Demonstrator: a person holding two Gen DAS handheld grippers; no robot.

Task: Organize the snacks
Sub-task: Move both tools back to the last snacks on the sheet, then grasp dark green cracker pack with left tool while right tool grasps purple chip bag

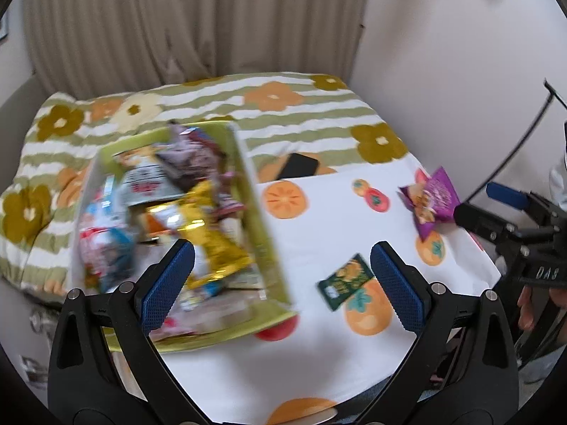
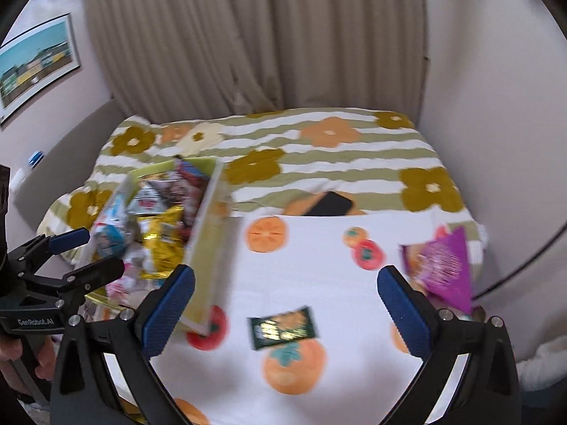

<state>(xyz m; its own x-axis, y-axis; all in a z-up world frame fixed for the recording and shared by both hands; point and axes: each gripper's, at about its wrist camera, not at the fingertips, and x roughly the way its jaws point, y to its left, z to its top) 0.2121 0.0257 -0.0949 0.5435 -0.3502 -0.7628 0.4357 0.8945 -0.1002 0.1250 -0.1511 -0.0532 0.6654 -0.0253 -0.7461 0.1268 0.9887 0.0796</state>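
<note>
Left wrist view: box [image 1: 264, 219] is yellow-green, shallow, rectangular, thin-walled, probably card, and heaped with crinkly foil and plastic packs; a gold pack [image 1: 209, 237] lies on top. I judge most of the sorting done. Two snacks are left on the white fruit-print cloth [image 1: 319, 219]: a small flat green packet [image 1: 345, 279], just beside the box, and a puffy purple bag [image 1: 430, 200] at the far right edge. A black phone [image 1: 297, 165] lies where the cloth meets the striped floral quilt [image 1: 198, 106].

Left gripper [image 1: 281, 281] is spread wide, holding nothing, blue ribbed pads over the box's near corner and the green packet. Right gripper [image 2: 285, 308] is likewise wide open and empty, with the green packet between its fingers below and the purple bag by its right pad. Both views are motion-blurred, so labels are unreadable.
</note>
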